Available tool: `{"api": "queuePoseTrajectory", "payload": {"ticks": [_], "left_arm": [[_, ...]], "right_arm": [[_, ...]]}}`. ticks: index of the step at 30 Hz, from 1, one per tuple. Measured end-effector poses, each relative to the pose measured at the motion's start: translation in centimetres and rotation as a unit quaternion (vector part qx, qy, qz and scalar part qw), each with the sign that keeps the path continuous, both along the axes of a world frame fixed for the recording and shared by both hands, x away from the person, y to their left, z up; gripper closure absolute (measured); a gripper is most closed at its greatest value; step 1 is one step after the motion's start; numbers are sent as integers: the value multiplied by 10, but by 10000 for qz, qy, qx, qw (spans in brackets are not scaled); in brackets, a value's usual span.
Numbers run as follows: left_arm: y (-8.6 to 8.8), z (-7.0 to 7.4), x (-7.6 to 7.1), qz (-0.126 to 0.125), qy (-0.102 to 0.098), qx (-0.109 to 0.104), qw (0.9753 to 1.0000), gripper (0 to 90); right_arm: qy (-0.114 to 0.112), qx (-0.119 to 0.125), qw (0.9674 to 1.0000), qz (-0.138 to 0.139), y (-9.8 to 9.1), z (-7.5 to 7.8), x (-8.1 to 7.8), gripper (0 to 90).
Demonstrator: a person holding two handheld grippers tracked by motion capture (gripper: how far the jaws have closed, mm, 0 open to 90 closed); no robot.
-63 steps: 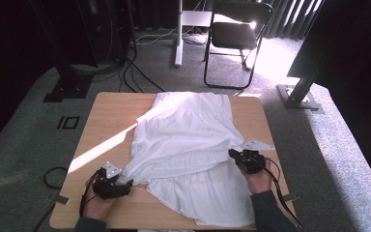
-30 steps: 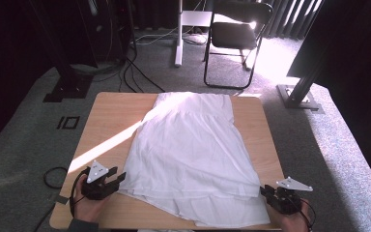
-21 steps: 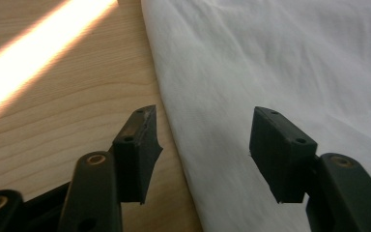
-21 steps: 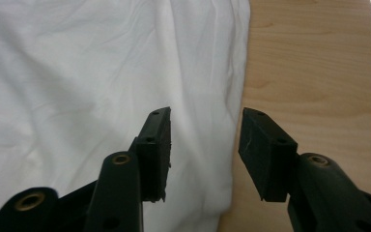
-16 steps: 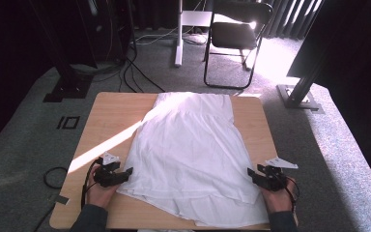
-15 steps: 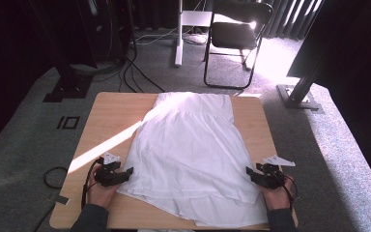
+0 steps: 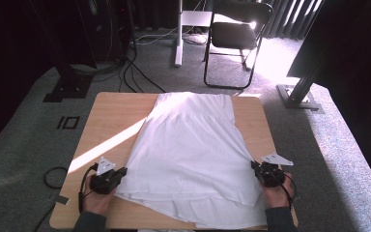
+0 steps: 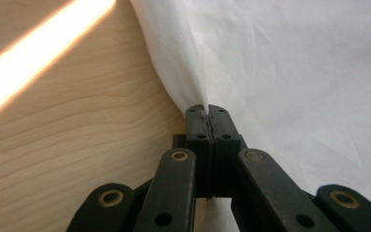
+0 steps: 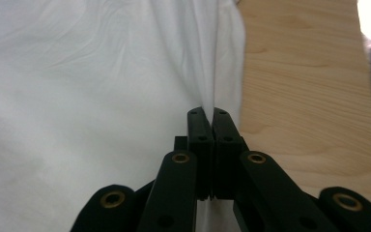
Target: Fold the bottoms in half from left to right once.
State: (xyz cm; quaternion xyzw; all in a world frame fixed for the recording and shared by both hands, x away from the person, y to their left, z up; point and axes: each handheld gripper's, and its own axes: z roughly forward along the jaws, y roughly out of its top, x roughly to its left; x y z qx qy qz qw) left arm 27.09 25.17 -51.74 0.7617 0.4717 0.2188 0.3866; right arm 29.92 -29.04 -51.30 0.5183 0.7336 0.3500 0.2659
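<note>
A white garment (image 7: pixel 193 150) lies spread flat over the middle of the wooden table (image 7: pixel 116 125). My left gripper (image 7: pixel 121 172) sits at the cloth's left edge near the front; its jaws have just been closing and now pinch a fold of the white cloth (image 8: pixel 270 67). In the left gripper view the left gripper (image 8: pixel 206 110) has its jaws pressed together on that fold. My right gripper (image 7: pixel 255 166) holds the cloth's right edge the same way. In the right gripper view the right gripper (image 9: pixel 207 112) has also just closed, with white fabric (image 9: pixel 77 96) rising from between its jaws.
A sunlit stripe crosses the bare wood (image 7: pixel 101 145) left of the garment. Bare table (image 9: pixel 309 96) lies right of the cloth. A black chair (image 7: pixel 236 38) and a white stand (image 7: pixel 178 34) are on the carpet beyond the table, with cables (image 7: pixel 135 72) at the left.
Both grippers moved inward from the table's front corners to the garment's side edges and shut on the cloth. The garment lies flatter than two seconds ago.
</note>
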Motion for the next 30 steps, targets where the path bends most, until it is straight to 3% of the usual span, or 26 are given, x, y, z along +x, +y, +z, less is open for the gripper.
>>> {"api": "queuePoseTrajectory", "payload": {"ticks": [3, 6, 8, 9, 11, 12, 14, 16, 18, 19, 20, 21, 22, 24, 27, 30], "left_arm": [[10, 5, -20, -23, -55, -4, 10000, 900], [9, 2, -36, -184, -42, -21, 9998, 900], [6, 0, -38, -312, -7, 86, 9995, 894], [5, -1, -37, -293, -32, 100, 9995, 870], [6, 1, -31, -230, -27, 79, 9997, 668], [7, 2, -27, -185, -44, 30, 9998, 615], [8, 9, -17, -135, -198, -4, 9997, 540], [7, 14, -2, -12, -207, 40, 9998, 488], [4, 19, 21, 75, -192, 29, 9998, 449], [3, 20, 33, 85, -165, -2, 9998, 440], [3, 20, 33, 85, -165, -2, 9998, 440], [-2, 20, 51, 135, -165, 10, 9998, 440], [-5, 19, 64, 124, -85, 2, 9999, 423], [-13, 16, 87, 106, 62, 30, 9999, 423], [-27, 7, 117, 32, 356, 71, 9993, 422], [-39, -3, 136, -30, 584, 110, 9982, 416]], "right_arm": [[45, -66, 9998, -171, -8, -2, -13, 888], [355, -129, 9987, -353, -16, -19, -24, 888], [619, 66, 9973, -391, -22, -31, -30, 888], [714, 140, 9966, -388, -24, -36, -31, 887], [799, 171, 9962, -311, -24, -38, -30, 872], [807, 158, 9962, -293, -23, -36, -28, 813], [770, 190, 9966, -239, -22, -29, -23, 659], [602, 317, 9976, -98, -21, -20, -17, 572], [410, 463, 9981, -33, -19, -9, -7, 522], [319, 514, 9982, 13, -17, -3, 0, 519], [319, 514, 9982, 13, -17, -3, 0, 519], [237, 572, 9981, 61, -14, 3, 7, 513], [56, 562, 9983, 120, -4, 16, 31, 593], [9, 480, 9988, 120, 0, 18, 39, 621], [93, 414, 9990, 111, 10, 13, 81, 672], [198, 407, 9990, 38, 17, 1, 114, 591]]}}
